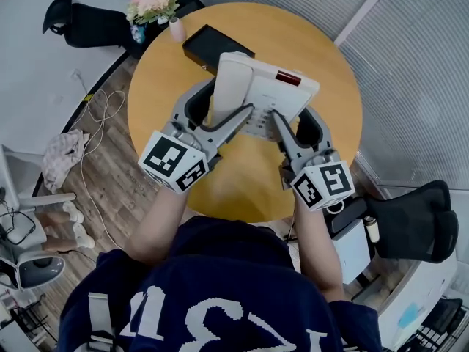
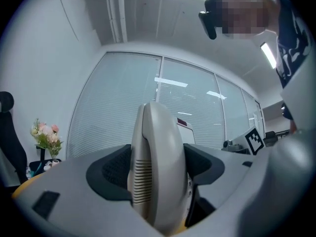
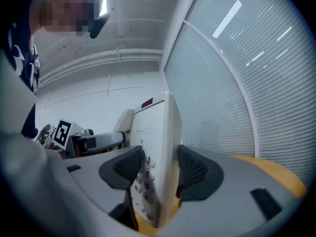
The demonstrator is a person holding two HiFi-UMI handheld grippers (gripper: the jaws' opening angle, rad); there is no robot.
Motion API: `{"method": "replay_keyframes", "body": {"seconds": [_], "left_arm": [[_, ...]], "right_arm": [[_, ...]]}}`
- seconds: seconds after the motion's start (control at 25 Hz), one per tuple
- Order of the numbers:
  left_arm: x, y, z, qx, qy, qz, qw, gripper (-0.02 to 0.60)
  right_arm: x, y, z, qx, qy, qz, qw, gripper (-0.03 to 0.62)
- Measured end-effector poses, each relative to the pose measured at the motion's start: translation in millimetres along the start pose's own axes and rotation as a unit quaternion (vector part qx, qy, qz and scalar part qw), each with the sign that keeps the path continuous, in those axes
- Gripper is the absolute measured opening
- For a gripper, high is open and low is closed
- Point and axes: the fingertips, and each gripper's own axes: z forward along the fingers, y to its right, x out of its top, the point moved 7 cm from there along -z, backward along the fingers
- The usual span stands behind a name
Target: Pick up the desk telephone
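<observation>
The cream desk telephone (image 1: 264, 86) is held between both grippers over the round yellow table (image 1: 242, 185), tipped up on edge. My left gripper (image 1: 233, 98) is shut on its handset side. In the left gripper view the ribbed handset (image 2: 155, 132) fills the gap between the dark pads (image 2: 111, 174) of the left gripper (image 2: 157, 171). My right gripper (image 1: 292, 116) is shut on the phone's right edge. In the right gripper view the right gripper (image 3: 157, 169) clamps the phone body (image 3: 155, 127) beside the keypad buttons (image 3: 143, 181). I cannot tell whether its underside touches the table.
A flat black object (image 1: 212, 46), a small pink cup (image 1: 176, 29) and a flower bunch (image 1: 150, 6) are at the table's far left. Black chairs stand at the right (image 1: 418, 222) and far left (image 1: 80, 20). Cables (image 1: 99, 116) lie on the wooden floor.
</observation>
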Motion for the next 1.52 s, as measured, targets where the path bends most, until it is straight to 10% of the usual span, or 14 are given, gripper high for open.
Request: {"method": "replay_keyframes", "body": {"seconds": [1.52], "left_arm": [[33.6,18.0,-4.2,0.007,0.043,0.021,0.9988,0.336]], "right_arm": [[40.8,-10.9,-13.0,0.006,0.025,-0.038,0.999,0.238]]}}
